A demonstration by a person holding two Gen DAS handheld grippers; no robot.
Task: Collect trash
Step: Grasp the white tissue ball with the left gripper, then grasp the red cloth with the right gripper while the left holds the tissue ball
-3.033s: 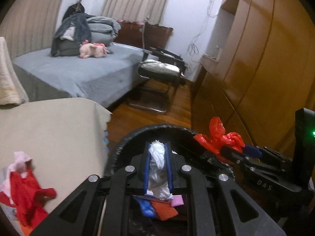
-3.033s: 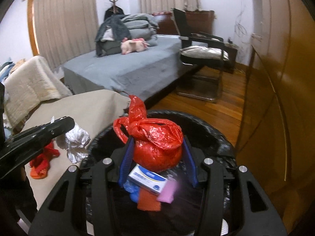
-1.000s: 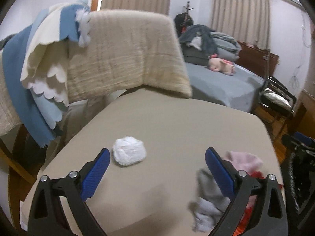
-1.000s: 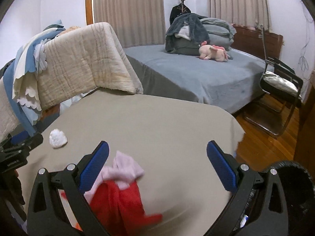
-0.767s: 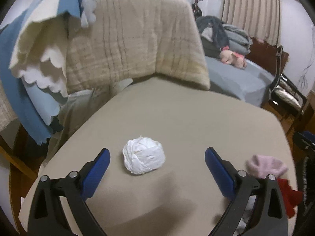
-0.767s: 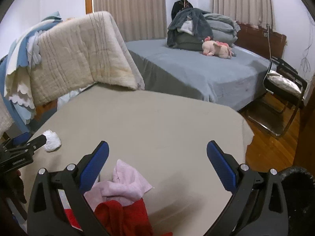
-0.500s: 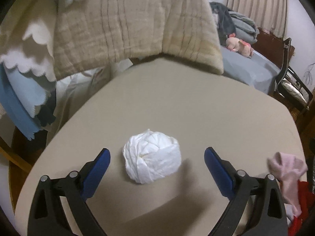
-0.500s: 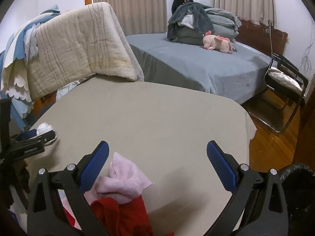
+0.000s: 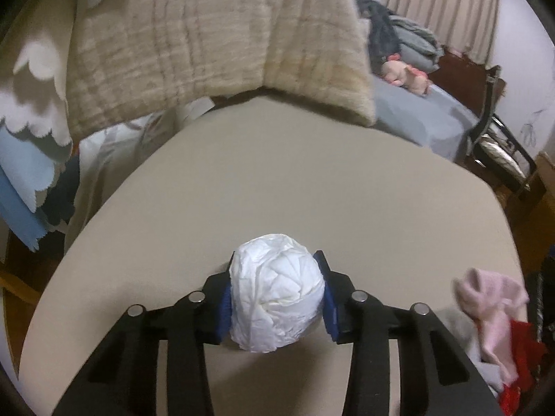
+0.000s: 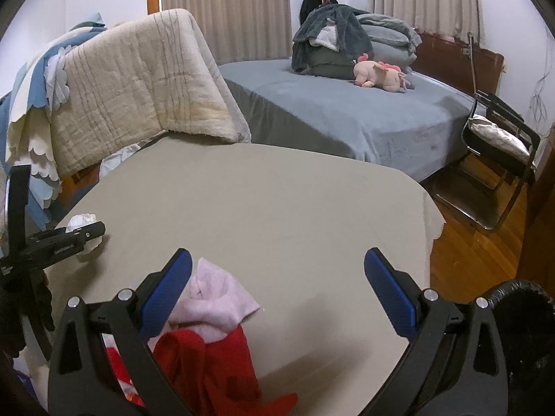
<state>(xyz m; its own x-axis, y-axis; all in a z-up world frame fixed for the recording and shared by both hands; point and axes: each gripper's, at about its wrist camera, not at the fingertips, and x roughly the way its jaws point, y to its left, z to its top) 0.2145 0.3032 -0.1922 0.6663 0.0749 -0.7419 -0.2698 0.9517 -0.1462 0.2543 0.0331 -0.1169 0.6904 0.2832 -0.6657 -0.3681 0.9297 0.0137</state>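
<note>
Left wrist view: the left gripper is clamped on the white paper wad at lower centre. Right gripper jaws stand wide apart above the tan table, pink cloth by its left finger.

Upper right: a bed with grey cover, folded bedding and a pink plush toy. Beige curtains behind. Right edge: black chair on wood floor (glossy). Centre: beige-covered table.
</note>
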